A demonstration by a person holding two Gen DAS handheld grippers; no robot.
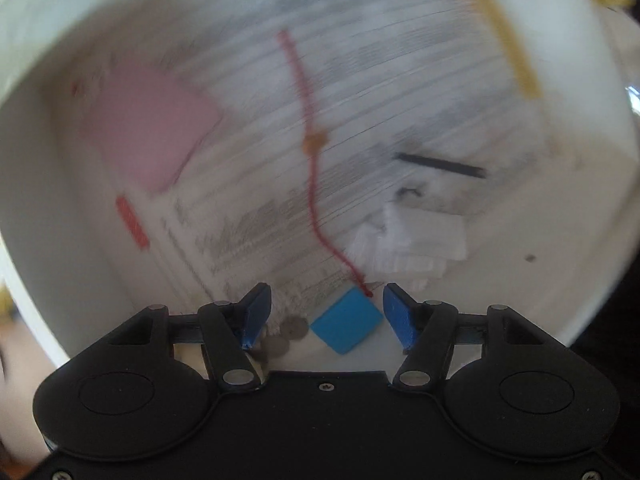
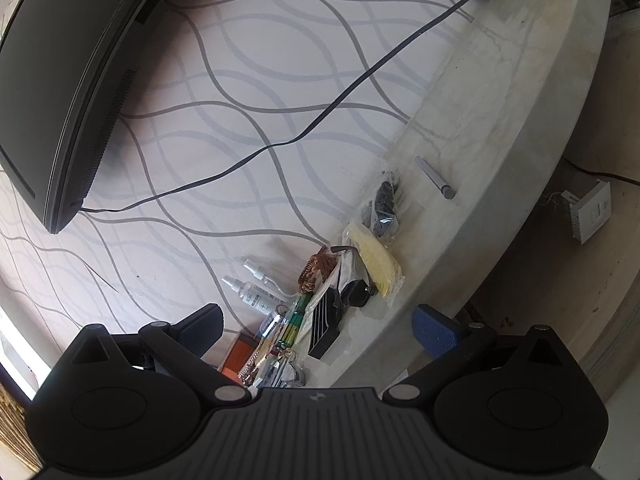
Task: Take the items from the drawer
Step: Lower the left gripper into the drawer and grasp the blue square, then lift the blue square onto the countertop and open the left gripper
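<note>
Two grippers are at work, and only the left gripper (image 1: pixel 327 312) is over the white drawer (image 1: pixel 48 184), pointing steeply down with its blue pads standing moderately apart and nothing pinched. Take the blue square tile (image 1: pixel 346 325) as the landmark: it lies flat on the drawer floor between the pads, touching neither. Just left of the tile sit a few coins (image 1: pixel 285 336); just above it a red cord (image 1: pixel 310 148) ends and runs away across printed papers (image 1: pixel 360 92), with a white bristly piece (image 1: pixel 408 244), perhaps a brush, up to the tile's right, though blur makes that uncertain. To lift the tile cleanly, I would centre the pads on its opposite edges, settle low, and close without snagging the cord's end. The right gripper (image 2: pixel 320 330) hangs wide and empty over the stone ledge (image 2: pixel 500 112) where removed things already lie.
</note>
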